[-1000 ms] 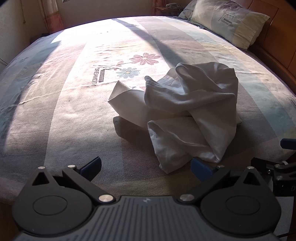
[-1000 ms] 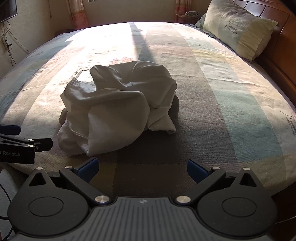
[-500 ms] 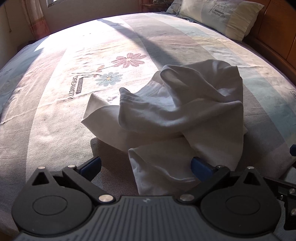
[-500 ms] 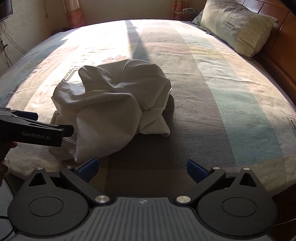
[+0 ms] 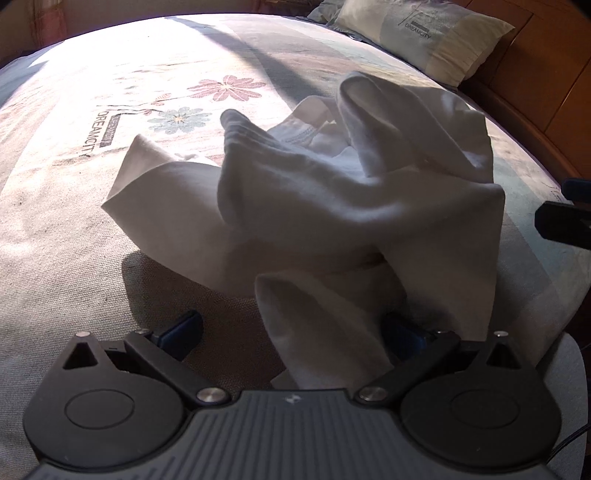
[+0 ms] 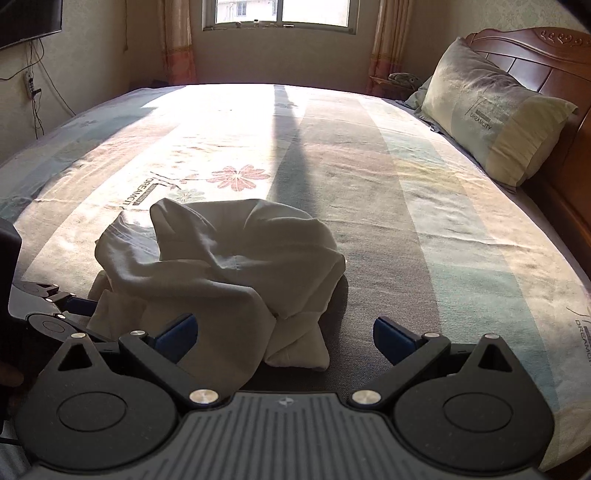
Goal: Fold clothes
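Sunlight is streaming from the window (image 6: pixel 280 14) across my bed (image 6: pixel 424 192); the crumpled white garment (image 6: pixel 221 258) is lying near its front edge, both tongs, left (image 5: pixel 291 332) and right (image 6: pixel 284 336), gaping apart around it.

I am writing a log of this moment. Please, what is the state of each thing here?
White garment: crumpled in a heap on the bed, not folded.
Left hand-held gripper: open, a fold of the garment between its fingers.
Right hand-held gripper: open, holding nothing.
Pillow: leaning on the headboard.
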The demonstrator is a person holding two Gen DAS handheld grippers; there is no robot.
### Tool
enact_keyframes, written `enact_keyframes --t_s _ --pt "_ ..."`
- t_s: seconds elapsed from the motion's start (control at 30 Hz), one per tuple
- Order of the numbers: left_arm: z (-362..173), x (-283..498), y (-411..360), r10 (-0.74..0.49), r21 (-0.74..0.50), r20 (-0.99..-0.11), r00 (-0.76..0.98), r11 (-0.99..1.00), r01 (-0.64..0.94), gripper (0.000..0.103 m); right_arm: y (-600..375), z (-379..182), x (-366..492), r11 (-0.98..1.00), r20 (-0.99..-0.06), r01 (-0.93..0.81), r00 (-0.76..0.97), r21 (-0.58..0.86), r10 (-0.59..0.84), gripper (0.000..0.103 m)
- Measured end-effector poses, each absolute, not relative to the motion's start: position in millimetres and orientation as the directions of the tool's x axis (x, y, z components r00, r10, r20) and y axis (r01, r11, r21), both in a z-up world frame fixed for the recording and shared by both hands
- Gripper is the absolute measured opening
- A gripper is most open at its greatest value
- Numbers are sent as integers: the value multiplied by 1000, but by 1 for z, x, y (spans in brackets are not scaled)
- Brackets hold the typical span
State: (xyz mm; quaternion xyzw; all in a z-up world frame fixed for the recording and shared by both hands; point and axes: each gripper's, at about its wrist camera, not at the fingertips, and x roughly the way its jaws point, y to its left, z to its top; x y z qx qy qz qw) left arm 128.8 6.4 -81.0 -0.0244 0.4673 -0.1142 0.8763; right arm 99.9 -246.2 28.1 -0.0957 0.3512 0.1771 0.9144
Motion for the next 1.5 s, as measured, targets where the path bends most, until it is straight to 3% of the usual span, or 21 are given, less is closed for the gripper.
enact_keyframes --t_s 0.17,0.33,0.53,0.67,0.93,1.2,1.3,1.37,1.5 --pt "-65 116 4 -189 -83 -809 557 974 211 102 -220 32 129 875 -661 -472 690 -105 293 103" --pt "-51 101 13 -142 -32 -796 589 981 192 102 -191 1 157 828 -696 -502 688 -249 207 103" --pt "-42 88 22 -142 -34 -781 607 982 187 102 -238 9 173 910 -643 -320 761 -262 83 103" --pt "-39 90 17 -142 -24 -775 616 980 196 102 -275 3 180 941 -663 -219 749 -259 -8 103" --pt "-37 104 19 -156 -53 -769 620 982 182 102 -279 3 161 922 -664 -322 740 -214 104 103" --pt "-38 106 24 -160 -65 -776 611 982 176 102 -244 -5 163 833 -601 -435 783 -343 161 103" --pt "-41 103 20 -163 -69 -782 602 982 177 102 -237 -6 156 778 -560 -463 810 -426 175 97" --pt "-42 102 20 -165 -70 -784 598 981 179 102 -236 -4 151 745 -546 -480 817 -464 186 85" --pt "-39 101 17 -165 -54 -778 606 979 197 102 -234 3 139 666 -533 -537 812 -518 240 70"
